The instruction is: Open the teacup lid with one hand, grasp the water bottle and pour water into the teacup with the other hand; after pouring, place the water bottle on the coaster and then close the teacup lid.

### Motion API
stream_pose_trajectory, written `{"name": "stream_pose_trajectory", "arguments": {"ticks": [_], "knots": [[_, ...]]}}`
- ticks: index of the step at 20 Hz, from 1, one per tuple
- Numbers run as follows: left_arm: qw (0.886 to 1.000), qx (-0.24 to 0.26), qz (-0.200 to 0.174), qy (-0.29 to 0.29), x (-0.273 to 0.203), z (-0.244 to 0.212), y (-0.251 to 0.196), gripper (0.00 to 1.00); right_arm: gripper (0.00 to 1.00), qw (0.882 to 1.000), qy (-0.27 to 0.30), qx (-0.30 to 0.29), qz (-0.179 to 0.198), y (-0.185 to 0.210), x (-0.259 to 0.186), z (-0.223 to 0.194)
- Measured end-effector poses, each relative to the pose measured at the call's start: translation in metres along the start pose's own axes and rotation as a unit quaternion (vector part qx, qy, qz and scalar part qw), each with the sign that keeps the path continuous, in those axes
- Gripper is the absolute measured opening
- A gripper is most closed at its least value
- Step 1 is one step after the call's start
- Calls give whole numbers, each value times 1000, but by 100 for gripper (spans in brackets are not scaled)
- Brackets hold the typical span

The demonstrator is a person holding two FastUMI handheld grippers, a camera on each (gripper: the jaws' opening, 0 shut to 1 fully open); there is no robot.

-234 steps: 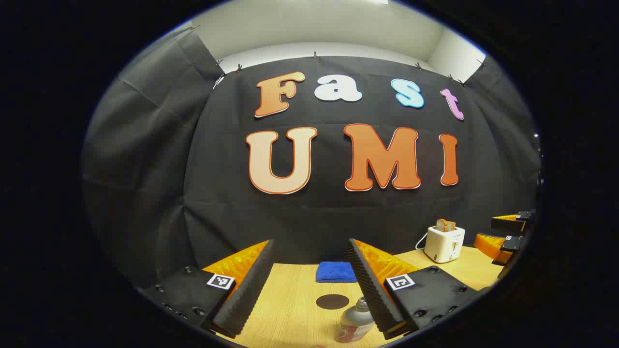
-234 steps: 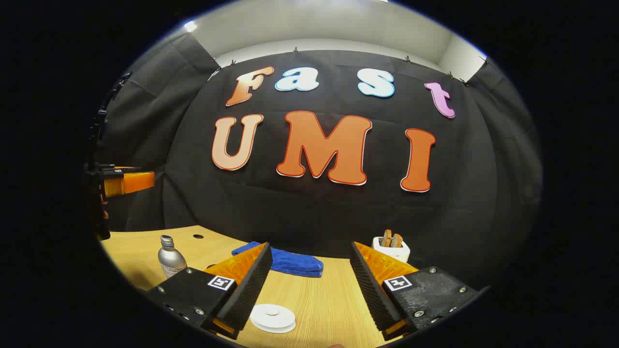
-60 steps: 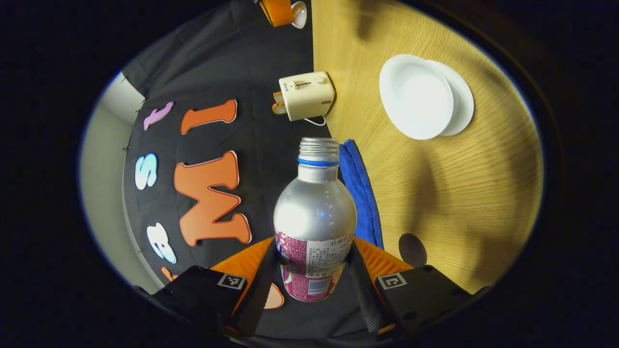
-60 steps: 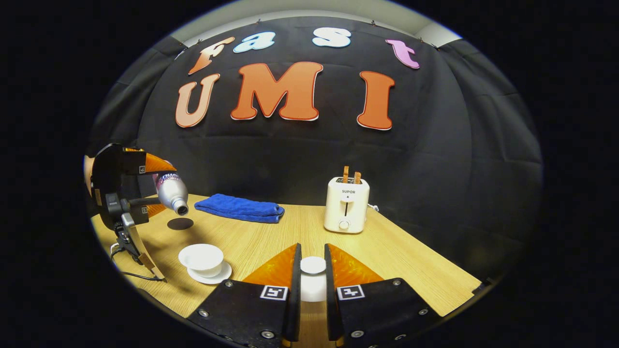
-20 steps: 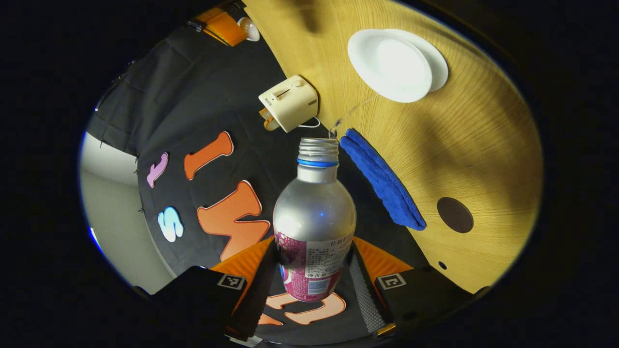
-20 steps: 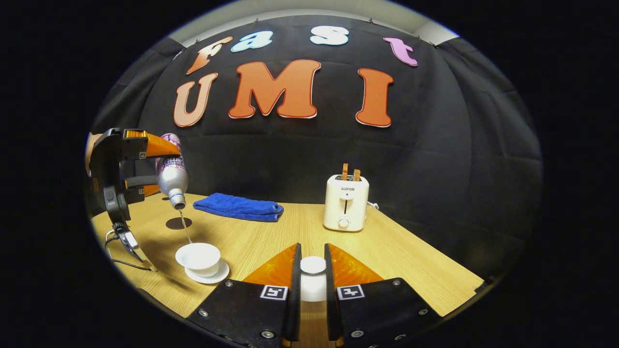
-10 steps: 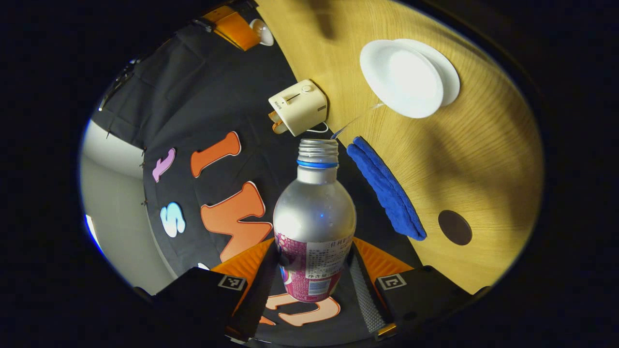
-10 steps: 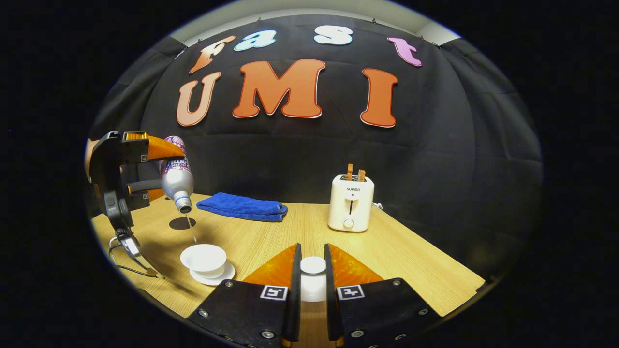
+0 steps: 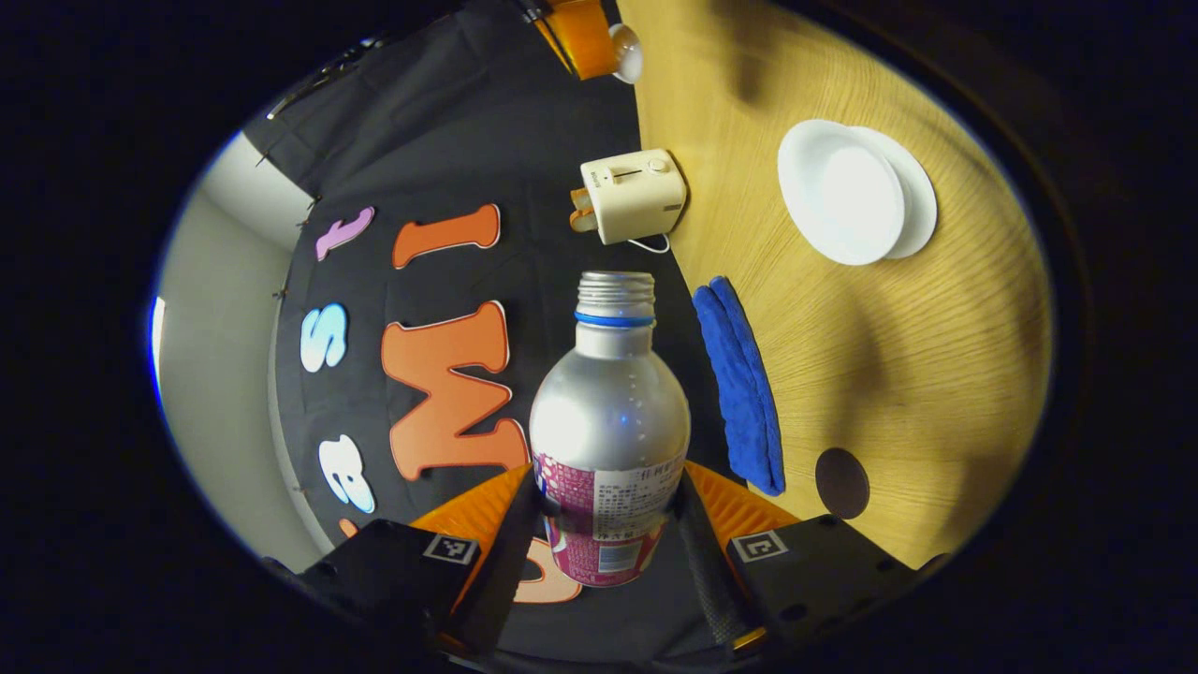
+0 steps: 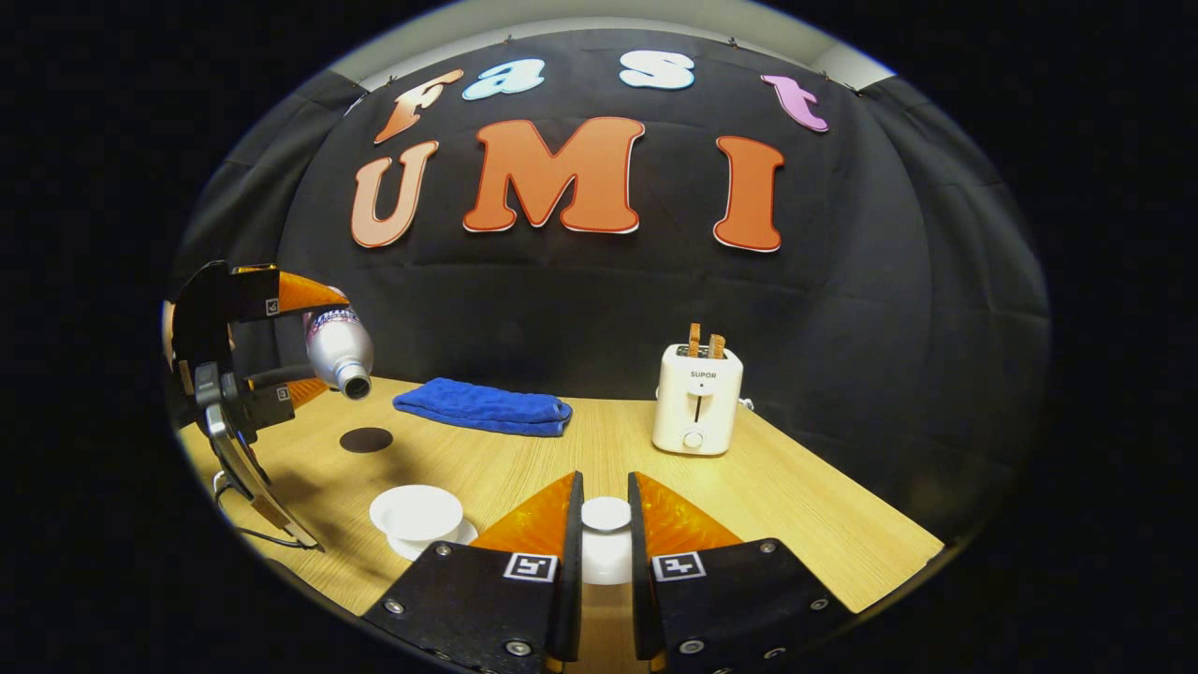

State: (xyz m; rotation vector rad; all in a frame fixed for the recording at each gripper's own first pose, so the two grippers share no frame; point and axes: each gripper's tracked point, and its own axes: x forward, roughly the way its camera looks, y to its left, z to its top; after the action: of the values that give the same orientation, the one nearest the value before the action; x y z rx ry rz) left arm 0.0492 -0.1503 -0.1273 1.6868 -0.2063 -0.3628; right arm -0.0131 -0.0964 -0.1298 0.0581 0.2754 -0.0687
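Bottle (image 9: 609, 440) base hidden between left gripper's fingers (image 9: 496, 552) — saucer (image 10: 463, 535) part hidden behind right gripper's finger — water level in teacup (image 10: 416, 514) not readable.

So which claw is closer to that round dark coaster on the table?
Left. The left claw, gripping the water bottle, hangs above and just beside the coaster. The right claw, holding the lid, sits farther off, beyond the teacup.
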Motion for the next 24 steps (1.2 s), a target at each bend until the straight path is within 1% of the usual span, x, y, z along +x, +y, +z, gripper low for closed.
{"name": "stream_pose_trajectory", "arguments": {"ticks": [1, 2, 3, 4, 6, 7, 8, 9, 10, 12, 14, 15, 16, 18, 21, 22, 24], "knots": [[1000, -23, -1, 5, 0, -3, 0, 83, 23, 1000, 0, 1, 5, 4, 2, 2], [999, -48, -2, 10, -1, -8, -1, 87, 23, 1000, 0, 1, 9, 7, 2, 2], [997, -70, 4, 15, -2, -12, 1, 83, 23, 1000, 0, 0, 14, 11, 3, 5], [996, -90, 11, 21, -4, -17, 2, 83, 23, 1000, -1, -1, 18, 15, 3, 6], [990, -137, 18, 28, -8, -25, 1, 83, 23, 1000, -5, -6, 27, 24, 3, 8], [986, -162, 21, 32, -10, -28, 0, 87, 23, 999, -5, -6, 32, 29, 5, 10], [982, -186, 29, 36, -11, -33, 2, 83, 23, 999, -5, -6, 37, 34, 6, 12], [977, -208, 32, 40, -13, -37, 6, 87, 23, 999, -5, -7, 42, 39, 7, 13], [971, -232, 40, 44, -14, -41, 9, 83, 23, 999, -6, -9, 47, 44, 9, 14], [956, -283, 57, 54, -15, -53, 14, 83, 23, 998, -8, -13, 54, 53, 11, 19], [937, -337, 71, 64, -16, -64, 19, 82, 23, 998, -11, -14, 62, 60, 11, 23], [924, -369, 75, 70, -12, -72, 19, 83, 23, 998, -12, -14, 65, 65, 11, 25], [908, -405, 79, 77, -9, -80, 18, 83, 23, 997, -12, -15, 69, 69, 13, 27], [872, -473, 90, 87, 5, -93, 16, 82, 23, 997, -13, -16, 74, 75, 14, 28], [820, -556, 98, 92, 18, -105, 7, 82, 23, 996, -15, -21, 81, 86, 14, 30], [800, -586, 95, 93, 21, -109, 2, 82, 23, 996, -17, -24, 82, 88, 15, 31], [754, -644, 86, 100, 31, -116, -11, 82, 23, 996, -16, -28, 84, 93, 16, 32]]}}
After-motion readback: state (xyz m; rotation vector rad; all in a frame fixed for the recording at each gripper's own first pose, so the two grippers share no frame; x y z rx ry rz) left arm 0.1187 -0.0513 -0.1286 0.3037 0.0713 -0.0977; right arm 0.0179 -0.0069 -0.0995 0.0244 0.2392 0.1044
